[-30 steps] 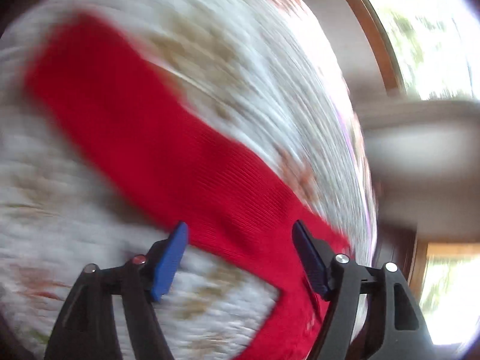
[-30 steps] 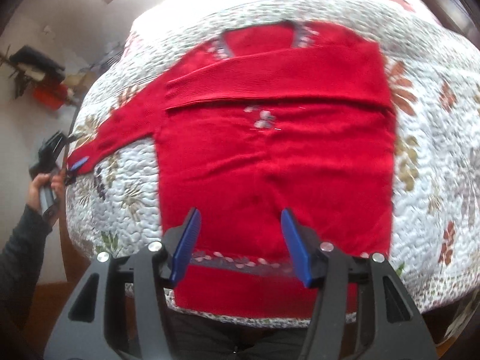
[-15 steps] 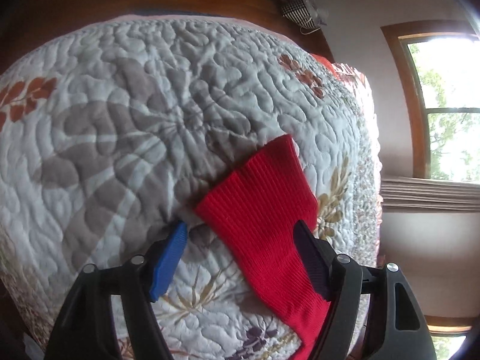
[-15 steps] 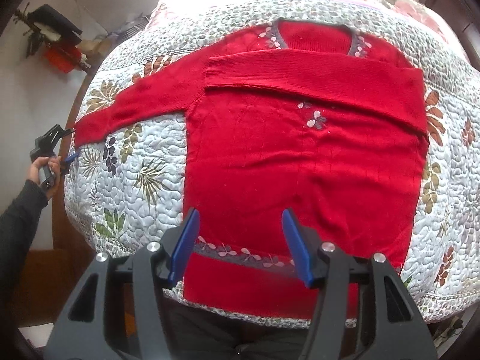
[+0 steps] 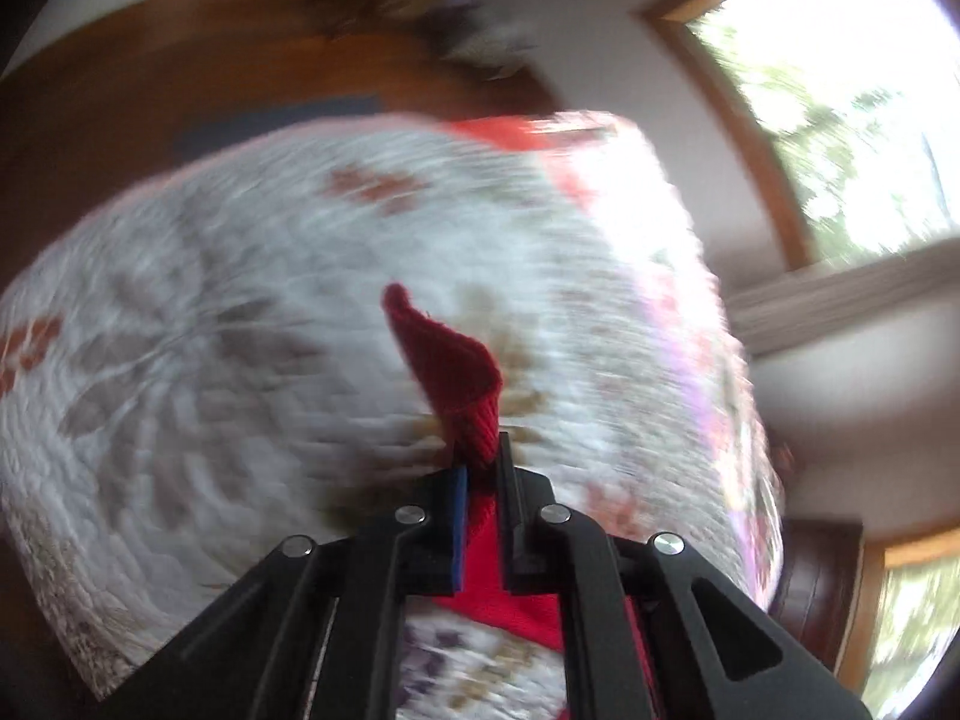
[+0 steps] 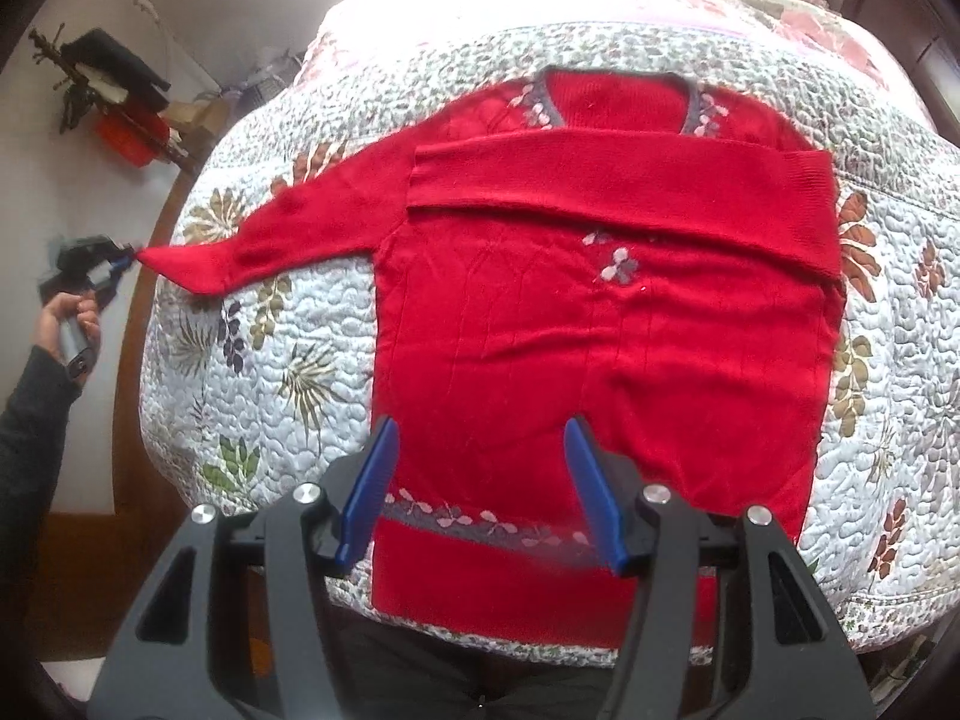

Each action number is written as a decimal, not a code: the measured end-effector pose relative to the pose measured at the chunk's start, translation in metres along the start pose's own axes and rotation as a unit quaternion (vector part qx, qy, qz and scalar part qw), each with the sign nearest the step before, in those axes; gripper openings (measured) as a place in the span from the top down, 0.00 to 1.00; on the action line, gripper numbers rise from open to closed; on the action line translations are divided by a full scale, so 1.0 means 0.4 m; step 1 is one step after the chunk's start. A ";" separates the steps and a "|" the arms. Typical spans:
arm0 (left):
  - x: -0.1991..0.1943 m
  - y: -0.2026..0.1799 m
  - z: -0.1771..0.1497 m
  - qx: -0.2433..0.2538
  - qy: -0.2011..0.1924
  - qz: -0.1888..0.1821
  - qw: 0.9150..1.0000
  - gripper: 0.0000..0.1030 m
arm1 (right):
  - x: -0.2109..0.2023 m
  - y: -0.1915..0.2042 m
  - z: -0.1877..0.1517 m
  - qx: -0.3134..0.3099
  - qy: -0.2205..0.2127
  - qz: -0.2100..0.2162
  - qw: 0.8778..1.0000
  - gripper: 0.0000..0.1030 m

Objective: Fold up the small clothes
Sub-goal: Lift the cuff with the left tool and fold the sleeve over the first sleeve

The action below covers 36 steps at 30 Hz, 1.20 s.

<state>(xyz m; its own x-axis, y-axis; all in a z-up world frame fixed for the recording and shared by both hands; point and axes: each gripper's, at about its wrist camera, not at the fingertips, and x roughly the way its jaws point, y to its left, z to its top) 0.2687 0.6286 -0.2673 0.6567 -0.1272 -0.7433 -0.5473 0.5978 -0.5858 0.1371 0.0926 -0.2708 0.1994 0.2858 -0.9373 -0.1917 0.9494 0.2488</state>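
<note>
My left tongs (image 5: 480, 468) are clenched on the ribbed cuff (image 5: 462, 384) of the one red knitted sweater (image 6: 600, 330), which lies flat, front up, on the white quilted bedspread with a leaf pattern (image 6: 270, 372). The cuff is raised off the quilt near the bed's left edge, and the left sleeve (image 6: 288, 234) runs out taut from the shoulder to it. My right tongs (image 6: 480, 492) are released, jaws well apart, hovering above the sweater's lower half near the grey flowered hem band (image 6: 480, 525) and gripping nothing.

I judge the step in hand to be the second sleeve fold. The right sleeve (image 6: 630, 180) already lies across the chest below the neckline, so the next move calls for carrying the held cuff over the body and laying it across in the same way, flat and without twisting. After that the body still needs folding up from the hem.

By count: one sweater, two sleeves (one folded, one held out), two tongs, one hand (image 6: 66, 324) in a dark sleeve visible on the left tool.
</note>
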 end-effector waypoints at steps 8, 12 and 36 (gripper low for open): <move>-0.081 -0.455 -0.150 0.196 -0.004 -0.099 0.976 0.93 | -0.038 -0.102 -0.011 0.036 -0.021 -0.002 0.999 0.44; -0.054 -0.603 -0.259 0.257 0.019 -0.124 0.958 0.93 | -0.061 -0.172 -0.015 0.057 -0.033 -0.004 0.998 0.44; 0.497 -0.837 -1.071 0.432 0.259 -0.088 0.859 0.93 | -0.009 -0.628 0.045 0.233 -0.033 0.077 0.969 0.44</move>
<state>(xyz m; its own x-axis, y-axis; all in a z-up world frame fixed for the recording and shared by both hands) 0.3600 0.0641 -0.3575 0.2490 -0.4762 -0.8433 0.2733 0.8699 -0.4105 0.2017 -0.1448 -0.3255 0.2671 0.4210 -0.8669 0.2278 0.8465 0.4812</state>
